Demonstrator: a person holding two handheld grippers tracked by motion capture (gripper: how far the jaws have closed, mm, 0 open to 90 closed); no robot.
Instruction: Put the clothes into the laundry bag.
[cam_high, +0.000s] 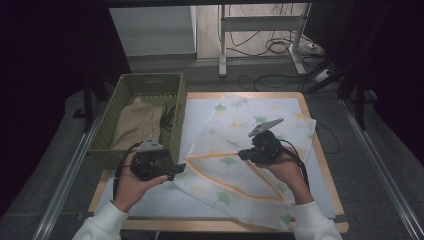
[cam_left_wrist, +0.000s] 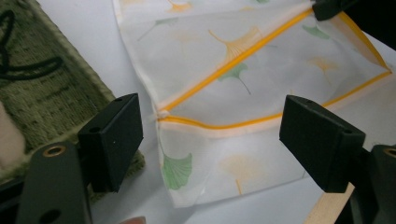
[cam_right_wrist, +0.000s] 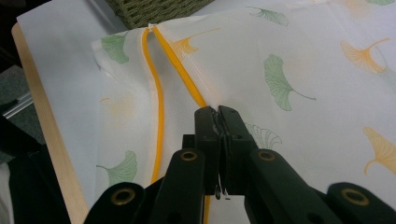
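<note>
A white mesh bag (cam_high: 235, 135) printed with green and orange leaves lies across the table, its orange zipper (cam_high: 225, 184) parted into a long V. My right gripper (cam_high: 244, 154) is shut on the upper zipper edge (cam_right_wrist: 187, 79), pinching the orange tape between its pads. The two tapes meet at the zipper's closed end (cam_left_wrist: 161, 114), at the bag's corner beside the basket. My left gripper (cam_high: 176, 170) hovers just in front of that corner, open, and in the left gripper view the left gripper (cam_left_wrist: 210, 135) has nothing between its pads.
A green woven basket (cam_high: 177, 100) stands at the table's left, holding a beige cloth (cam_high: 137, 125) and a black cord (cam_high: 167, 117). A white sheet (cam_high: 165, 200) covers the wooden table (cam_high: 225, 225). Desk legs and cables (cam_high: 272, 47) are on the floor behind.
</note>
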